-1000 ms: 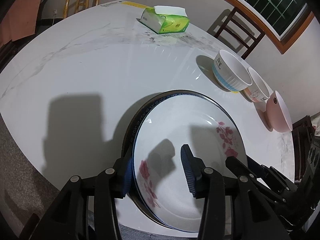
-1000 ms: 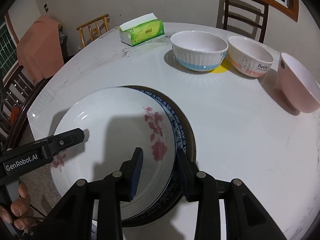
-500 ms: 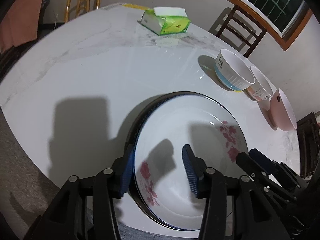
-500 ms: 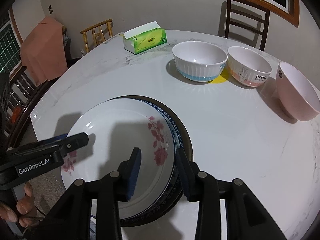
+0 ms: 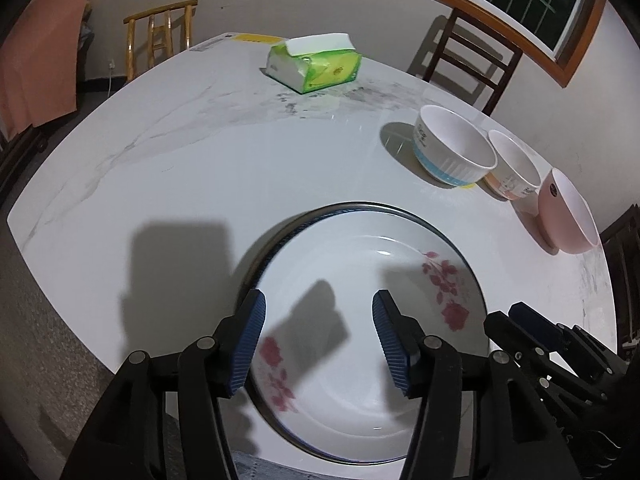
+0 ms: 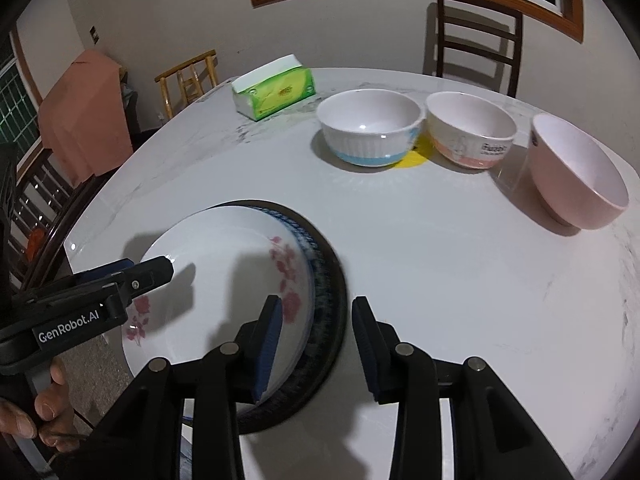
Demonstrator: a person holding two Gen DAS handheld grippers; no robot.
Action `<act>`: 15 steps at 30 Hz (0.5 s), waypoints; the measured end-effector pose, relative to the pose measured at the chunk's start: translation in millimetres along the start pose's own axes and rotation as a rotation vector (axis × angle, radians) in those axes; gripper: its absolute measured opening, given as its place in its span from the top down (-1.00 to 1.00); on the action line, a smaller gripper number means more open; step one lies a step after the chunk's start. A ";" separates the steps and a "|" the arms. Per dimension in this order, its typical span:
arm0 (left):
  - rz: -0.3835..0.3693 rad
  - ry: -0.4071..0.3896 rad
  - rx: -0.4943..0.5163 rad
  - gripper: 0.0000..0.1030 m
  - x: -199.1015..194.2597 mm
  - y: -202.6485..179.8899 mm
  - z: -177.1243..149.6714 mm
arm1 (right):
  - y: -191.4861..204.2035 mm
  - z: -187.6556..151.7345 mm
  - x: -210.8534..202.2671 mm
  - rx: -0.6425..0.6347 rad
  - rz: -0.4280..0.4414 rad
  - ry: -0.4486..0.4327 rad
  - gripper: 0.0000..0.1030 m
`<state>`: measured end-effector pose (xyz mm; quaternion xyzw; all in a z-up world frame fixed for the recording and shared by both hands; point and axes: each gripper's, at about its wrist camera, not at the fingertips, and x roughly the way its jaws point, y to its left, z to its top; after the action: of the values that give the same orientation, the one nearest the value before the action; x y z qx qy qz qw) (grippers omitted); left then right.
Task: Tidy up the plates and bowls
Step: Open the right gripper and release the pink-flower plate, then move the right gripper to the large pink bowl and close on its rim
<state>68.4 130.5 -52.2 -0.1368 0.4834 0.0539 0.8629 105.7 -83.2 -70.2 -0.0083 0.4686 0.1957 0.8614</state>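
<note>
- While the left gripper hung over the near table edge, its jaws were opening; the floral plate rim ran between the blue pads, neither pad visibly pressing on it.
- Left wrist view: floral plate sat on top of a blue-rimmed plate and a dark plate, stack directly below and ahead of the fingers.
- Same view: blue-banded bowl, rabbit bowl and pink bowl stood in a row far right, well apart from the stack. Tissue pack lay at the far side.
- Same view: right gripper showed at lower right, over the plate's right rim.
- Right wrist view: right gripper jaws stood apart, straddling the right rim of the stack; left pad over the floral plate, right pad over bare table. No clamp visible.
- Same view: left gripper reached in from the left over the plate's rim, held by a hand.
- Same view: blue-banded bowl, rabbit bowl and pink bowl stood upright beyond the stack, tissue pack further back.
</note>
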 end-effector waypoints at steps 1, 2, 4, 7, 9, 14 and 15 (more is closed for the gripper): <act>-0.001 0.001 0.006 -0.02 0.1 -3.8 0.1 | -5.0 -0.6 -1.8 0.010 -0.007 -0.004 0.29; -0.002 0.001 0.012 -0.02 0.1 -7.6 0.3 | -8.6 -1.0 -3.3 0.015 -0.009 -0.006 0.29; -0.003 0.003 0.026 -0.02 0.2 -15.8 0.3 | -18.1 -2.4 -6.9 0.029 -0.020 -0.013 0.29; -0.008 0.008 0.051 -0.05 1.2 -29.9 0.0 | -31.1 -4.9 -10.5 0.053 -0.029 -0.015 0.29; -0.014 0.012 0.069 -0.08 2.3 -40.0 -0.3 | -42.0 -7.0 -13.3 0.069 -0.040 -0.017 0.29; -0.035 0.025 0.115 -0.13 5.6 -68.6 1.3 | -73.7 -13.6 -21.4 0.118 -0.062 -0.016 0.29; -0.043 0.029 0.124 -0.13 7.0 -76.1 2.5 | -80.4 -14.6 -23.4 0.128 -0.067 -0.017 0.29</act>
<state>91.3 58.2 -43.0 -0.0942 0.4954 0.0033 0.8636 110.4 -168.1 -73.0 0.0326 0.4723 0.1365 0.8702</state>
